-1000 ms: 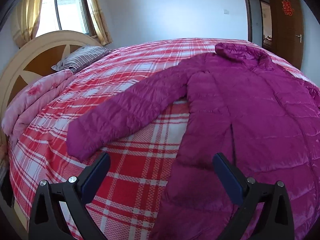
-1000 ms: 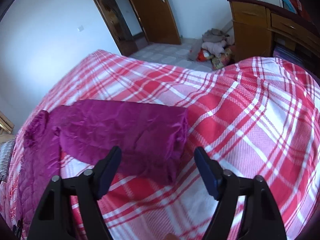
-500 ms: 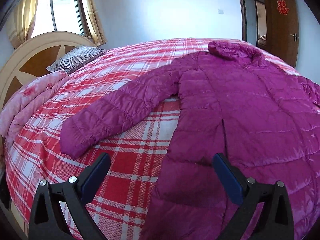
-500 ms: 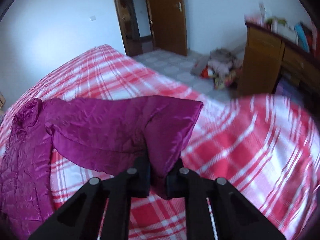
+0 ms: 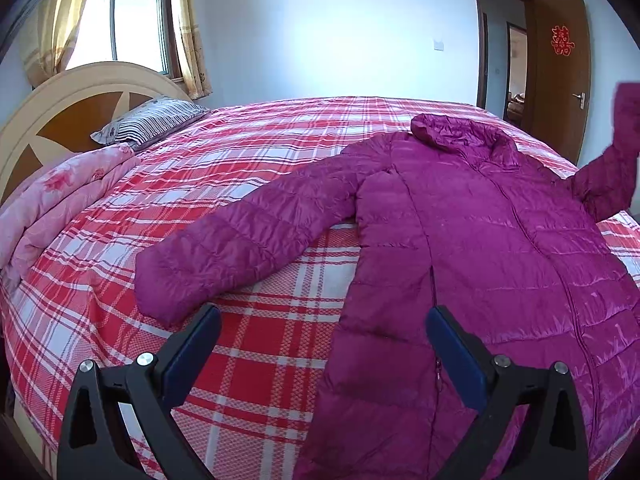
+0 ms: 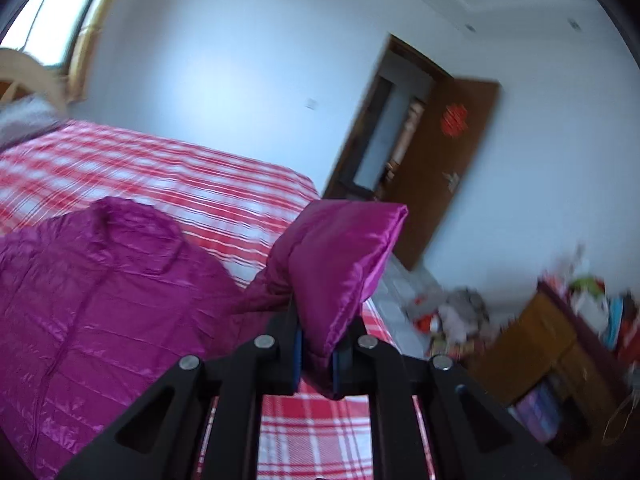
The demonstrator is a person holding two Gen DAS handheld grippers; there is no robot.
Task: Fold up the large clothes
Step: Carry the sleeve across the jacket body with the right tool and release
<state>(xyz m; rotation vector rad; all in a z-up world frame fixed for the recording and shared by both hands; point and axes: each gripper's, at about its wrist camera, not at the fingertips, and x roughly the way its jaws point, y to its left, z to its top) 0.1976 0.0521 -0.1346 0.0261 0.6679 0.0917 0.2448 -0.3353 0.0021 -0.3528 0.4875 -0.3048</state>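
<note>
I see the purple jacket [image 5: 480,240] lying flat on the bed [image 5: 248,160]. My right gripper [image 6: 316,360] has its fingers [image 6: 296,356] pressed together on the cuff of one sleeve [image 6: 336,260], lifted above the bed. My left gripper [image 5: 322,344] hangs wide open, empty, the jacket's side edge between its fingers [image 5: 192,348].
</note>
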